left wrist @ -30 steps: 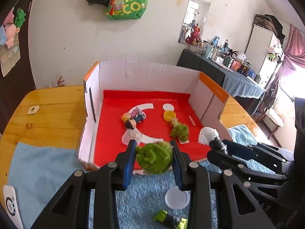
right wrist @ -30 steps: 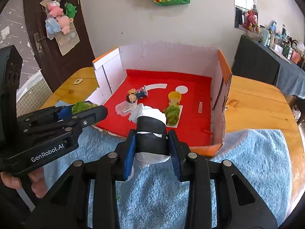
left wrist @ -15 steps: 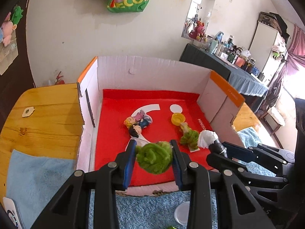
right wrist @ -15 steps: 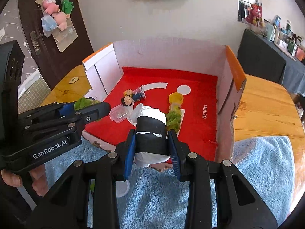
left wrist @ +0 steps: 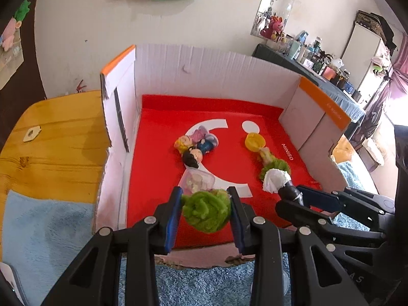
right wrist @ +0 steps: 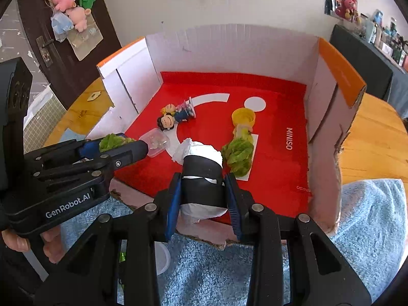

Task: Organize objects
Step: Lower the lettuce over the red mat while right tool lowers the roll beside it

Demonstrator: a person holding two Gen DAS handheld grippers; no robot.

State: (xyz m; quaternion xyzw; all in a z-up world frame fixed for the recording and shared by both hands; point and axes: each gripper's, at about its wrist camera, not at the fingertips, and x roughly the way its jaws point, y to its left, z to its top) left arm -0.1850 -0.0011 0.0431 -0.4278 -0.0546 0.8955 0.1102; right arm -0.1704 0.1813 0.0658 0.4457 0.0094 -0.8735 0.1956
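Change: both my hand-held grippers have come forward and down; a second ago they hung over the blue towel (right wrist: 369, 219), now they are over the near edge of the box (left wrist: 199, 71).
Left hand-held gripper (left wrist: 205, 213): pinching a green fuzzy ball (left wrist: 206, 214) between its blue pads, above the red floor at about 6 o'clock of the box.
Right hand-held gripper (right wrist: 202, 195): pinching a black-wrapped white bundle (right wrist: 201, 178), just inside the near wall.
Meaning: I judge that both loads are past the rim and ready to be lowered and let go; neither is set down yet.
Already in the box: toy figures (left wrist: 193, 148) near the centre, a yellow cap (left wrist: 255, 141) at about 2 o'clock, a green leafy piece (right wrist: 238, 154) beside the bundle.
In the way: a clear plastic container (right wrist: 155, 142) lies just ahead of the green ball; the leafy piece crowds the bundle's right side.
Free ground: bare red floor at about 7 o'clock and along the right wall.
Counter: the wooden counter (left wrist: 51, 137) shows to the left, towel over its near part.
Left behind: a clear round lid (right wrist: 162, 258) lies on the towel.
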